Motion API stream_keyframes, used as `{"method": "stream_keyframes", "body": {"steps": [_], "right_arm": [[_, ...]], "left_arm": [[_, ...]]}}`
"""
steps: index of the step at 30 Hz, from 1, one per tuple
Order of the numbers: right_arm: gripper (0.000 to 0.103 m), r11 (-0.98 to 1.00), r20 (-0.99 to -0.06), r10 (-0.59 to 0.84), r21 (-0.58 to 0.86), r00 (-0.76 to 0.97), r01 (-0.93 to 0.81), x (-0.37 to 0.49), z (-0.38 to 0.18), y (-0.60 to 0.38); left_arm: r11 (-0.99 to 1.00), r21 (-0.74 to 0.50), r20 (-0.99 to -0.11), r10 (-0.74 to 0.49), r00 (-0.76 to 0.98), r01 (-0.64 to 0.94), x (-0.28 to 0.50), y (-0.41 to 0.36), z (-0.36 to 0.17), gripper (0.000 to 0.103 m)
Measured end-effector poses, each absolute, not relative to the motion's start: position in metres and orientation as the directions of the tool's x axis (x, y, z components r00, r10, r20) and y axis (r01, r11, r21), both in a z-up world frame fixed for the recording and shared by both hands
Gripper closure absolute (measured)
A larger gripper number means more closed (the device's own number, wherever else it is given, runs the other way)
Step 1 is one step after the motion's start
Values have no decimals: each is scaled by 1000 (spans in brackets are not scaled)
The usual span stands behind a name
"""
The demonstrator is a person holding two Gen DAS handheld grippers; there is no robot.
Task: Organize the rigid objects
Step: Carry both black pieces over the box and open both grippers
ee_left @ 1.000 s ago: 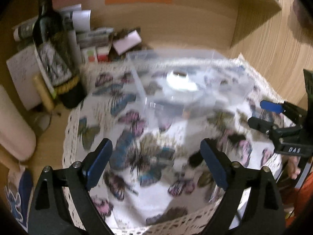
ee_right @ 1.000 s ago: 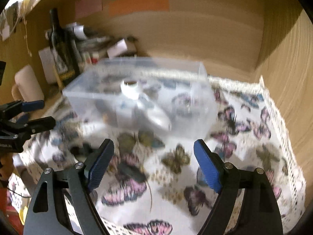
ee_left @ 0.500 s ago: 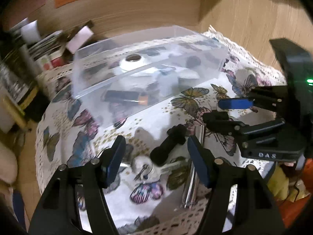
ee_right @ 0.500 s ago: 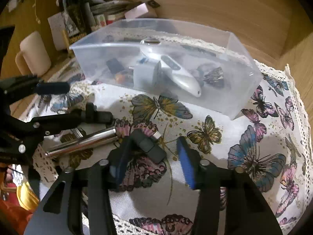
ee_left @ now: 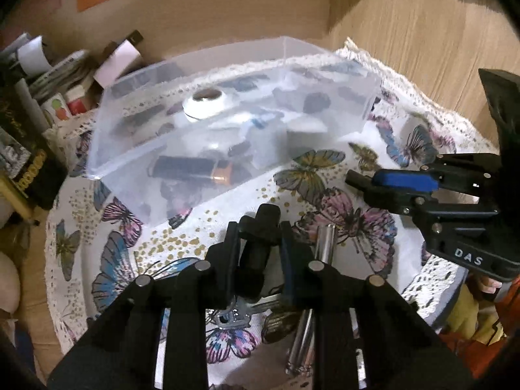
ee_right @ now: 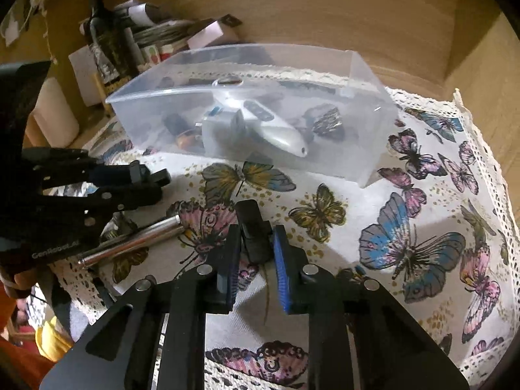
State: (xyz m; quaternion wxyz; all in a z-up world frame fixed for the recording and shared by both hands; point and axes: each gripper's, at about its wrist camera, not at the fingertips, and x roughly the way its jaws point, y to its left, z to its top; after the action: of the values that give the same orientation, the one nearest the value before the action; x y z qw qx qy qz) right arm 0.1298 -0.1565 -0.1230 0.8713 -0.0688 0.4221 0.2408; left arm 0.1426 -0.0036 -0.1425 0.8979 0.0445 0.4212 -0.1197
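A clear plastic bin (ee_left: 130, 165) (ee_right: 364, 104) stands on the butterfly cloth and holds a battery (ee_left: 195, 169), a white lidded jar (ee_left: 204, 103), a silver remote-like piece (ee_right: 279, 131) and other small items. My left gripper (ee_left: 258, 237) is shut on a black cylindrical handle (ee_left: 260, 227); it also shows in the right wrist view (ee_right: 143, 178). My right gripper (ee_right: 255, 242) is shut on a small black block (ee_right: 252, 227); it also shows in the left wrist view (ee_left: 364, 183). A silver metal tube (ee_left: 320, 256) (ee_right: 136, 239) and a key (ee_left: 240, 313) lie on the cloth.
A butterfly tablecloth (ee_right: 406, 243) with a lace edge covers the table. At the back left stand a dark wine bottle (ee_right: 104, 35), boxes and papers (ee_left: 65, 74), and a cream mug (ee_right: 55, 113). Wooden walls close the back and right.
Both grippers dropped toward the cloth and closed: the left on the black handle, the right on the small black block. The views moved from the bin down to the front items.
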Motion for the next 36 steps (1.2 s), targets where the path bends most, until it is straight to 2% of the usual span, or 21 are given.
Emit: {"method": "stream_keyframes", "body": {"steps": [7, 22, 29, 36], "right_arm": [[85, 873, -721, 373, 59, 585, -484, 127, -98, -156], [85, 881, -549, 406, 23, 730, -472, 142, -28, -145], [85, 893, -514, 399, 30, 759, -449, 163, -13, -147], [85, 899, -563, 381, 39, 734, -437, 192, -29, -143]], "left_arm": [[977, -50, -693, -183, 698, 207, 131, 11, -110, 80], [989, -77, -518, -146, 843, 124, 134, 30, -37, 80], [990, -101, -514, -133, 847, 94, 157, 38, -30, 80], [992, -108, -577, -117, 808, 66, 191, 40, -49, 80]]}}
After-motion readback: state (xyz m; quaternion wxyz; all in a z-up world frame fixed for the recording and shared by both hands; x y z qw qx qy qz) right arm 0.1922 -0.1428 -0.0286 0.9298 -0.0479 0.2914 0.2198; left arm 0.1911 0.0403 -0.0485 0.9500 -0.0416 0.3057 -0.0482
